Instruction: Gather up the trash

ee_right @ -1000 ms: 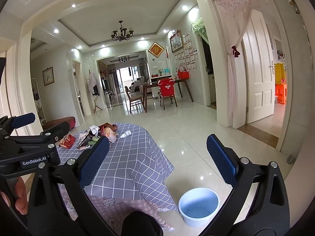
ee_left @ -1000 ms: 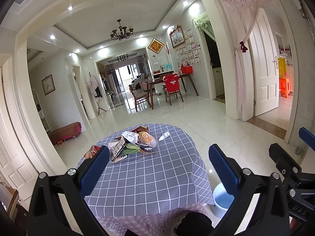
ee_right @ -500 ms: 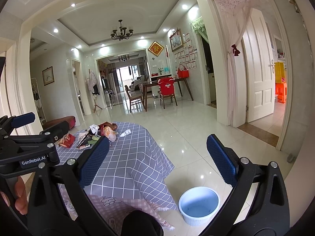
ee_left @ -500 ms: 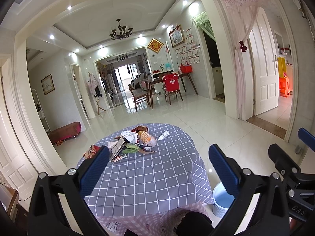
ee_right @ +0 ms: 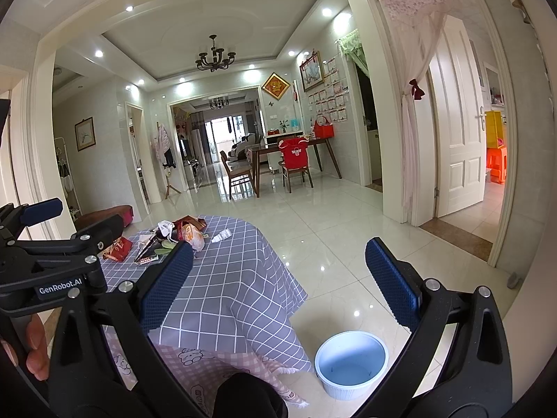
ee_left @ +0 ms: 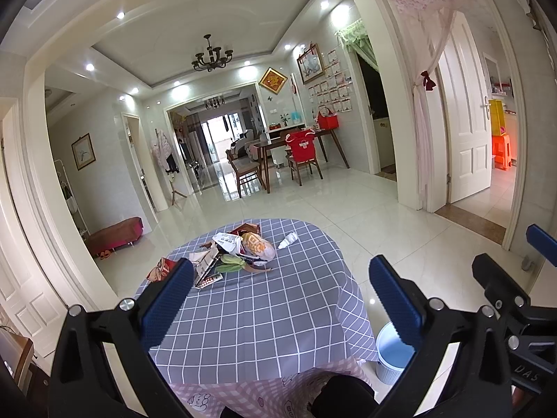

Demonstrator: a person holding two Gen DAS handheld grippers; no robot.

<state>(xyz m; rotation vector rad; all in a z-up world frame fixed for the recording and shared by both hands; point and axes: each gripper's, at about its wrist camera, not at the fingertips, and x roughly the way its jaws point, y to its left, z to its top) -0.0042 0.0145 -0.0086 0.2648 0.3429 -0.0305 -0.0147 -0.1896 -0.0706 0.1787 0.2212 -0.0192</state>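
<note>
A pile of trash lies on the far part of a round table with a grey checked cloth: wrappers, an orange-patterned bag, green scraps, a red packet and a small white tube. The same pile shows in the right wrist view. A pale blue bin stands empty on the floor right of the table. My left gripper is open above the table's near side, holding nothing. My right gripper is open over the table's right edge, also holding nothing.
Shiny white tile floor surrounds the table. A dining table with chairs stands far back. A white door and curtained doorway are on the right, a low red bench on the left. A hand holds the left gripper.
</note>
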